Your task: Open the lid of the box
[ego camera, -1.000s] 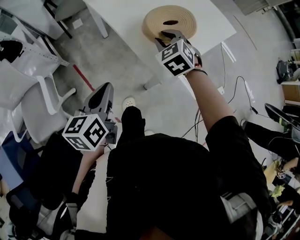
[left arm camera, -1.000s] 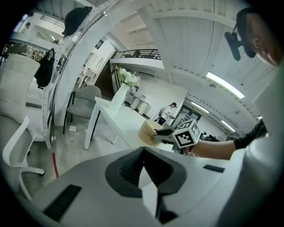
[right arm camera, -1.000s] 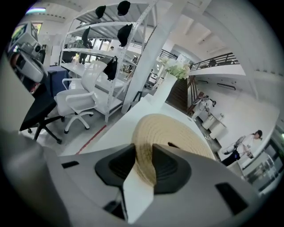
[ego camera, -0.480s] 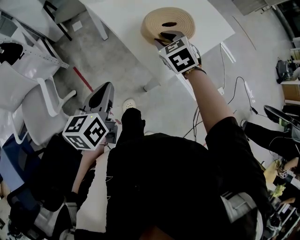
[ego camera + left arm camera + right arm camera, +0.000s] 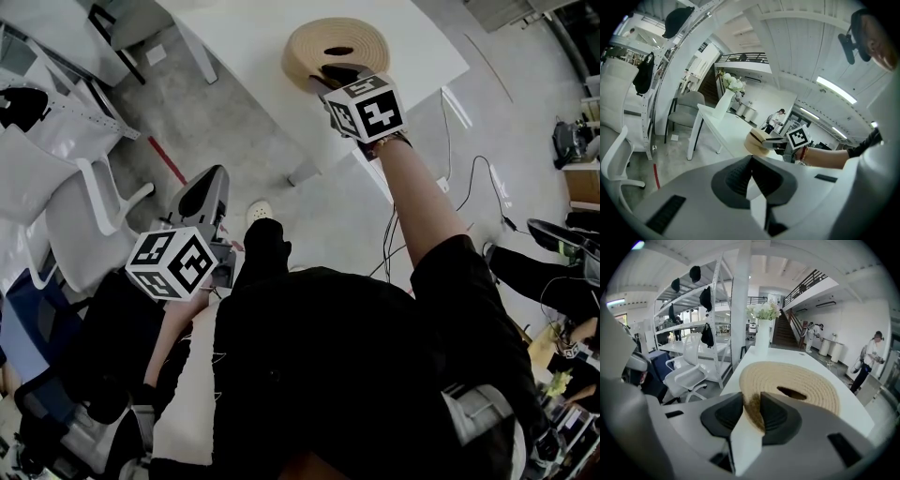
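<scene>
I have right gripper (image 5: 752, 409) clamped on woven lid (image 5: 811, 378) rim, its 6 o'clock | left gripper (image 5: 751, 161) jaws together, empty

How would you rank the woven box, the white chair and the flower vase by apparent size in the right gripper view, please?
1. woven box: largest, though it is also nearest the camera.
2. white chair: clearly smaller.
3. flower vase: smallest, but it stands farther back.

Right gripper (image 5: 752, 398) pinching woven lid (image 5: 801, 378) rim, white table (image 5: 783, 356)
</scene>
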Tool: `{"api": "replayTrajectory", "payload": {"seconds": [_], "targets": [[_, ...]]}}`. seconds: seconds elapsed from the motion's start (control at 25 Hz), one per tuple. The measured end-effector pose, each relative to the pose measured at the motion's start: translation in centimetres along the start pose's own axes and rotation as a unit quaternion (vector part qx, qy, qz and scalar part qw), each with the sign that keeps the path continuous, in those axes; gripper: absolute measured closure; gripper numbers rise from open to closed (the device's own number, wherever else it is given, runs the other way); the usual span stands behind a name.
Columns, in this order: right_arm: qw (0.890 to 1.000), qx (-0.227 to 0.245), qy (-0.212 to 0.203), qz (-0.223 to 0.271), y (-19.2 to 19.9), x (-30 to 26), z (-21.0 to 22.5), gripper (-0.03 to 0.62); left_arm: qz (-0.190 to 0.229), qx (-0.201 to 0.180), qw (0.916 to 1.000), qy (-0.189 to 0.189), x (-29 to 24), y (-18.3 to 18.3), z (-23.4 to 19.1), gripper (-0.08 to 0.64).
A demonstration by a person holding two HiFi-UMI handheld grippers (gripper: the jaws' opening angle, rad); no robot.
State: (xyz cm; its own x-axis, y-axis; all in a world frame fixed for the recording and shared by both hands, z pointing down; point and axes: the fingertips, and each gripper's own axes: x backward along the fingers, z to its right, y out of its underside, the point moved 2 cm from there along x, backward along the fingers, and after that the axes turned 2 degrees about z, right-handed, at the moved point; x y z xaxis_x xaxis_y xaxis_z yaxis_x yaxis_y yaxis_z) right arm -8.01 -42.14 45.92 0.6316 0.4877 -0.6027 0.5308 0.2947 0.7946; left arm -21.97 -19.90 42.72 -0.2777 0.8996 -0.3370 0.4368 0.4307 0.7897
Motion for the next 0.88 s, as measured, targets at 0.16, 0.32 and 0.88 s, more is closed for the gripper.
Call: {"api": "replayTrajectory", "payload": {"seconds": [0.16, 0.32, 0.88], "targets": [[1.0, -0.023, -0.008, 0.011, -0.2, 0.2, 0.1, 0.472, 0.001, 0.0, 1.0, 0.0, 0.1, -0.2, 0.0, 0.549], [0.999, -0.034, -0.013, 0.017, -0.4, 0.4, 0.1, 0.474, 0.002, 0.0, 1.0, 0.001, 0.1, -0.2, 0.1, 0.549], [0.996, -0.068, -0.022, 0.049, -1.3, 1.5, 0.5, 0.476, 0.004, -0.007, 1.0, 0.005, -0.2, -0.6, 0.8, 0.549]]}}
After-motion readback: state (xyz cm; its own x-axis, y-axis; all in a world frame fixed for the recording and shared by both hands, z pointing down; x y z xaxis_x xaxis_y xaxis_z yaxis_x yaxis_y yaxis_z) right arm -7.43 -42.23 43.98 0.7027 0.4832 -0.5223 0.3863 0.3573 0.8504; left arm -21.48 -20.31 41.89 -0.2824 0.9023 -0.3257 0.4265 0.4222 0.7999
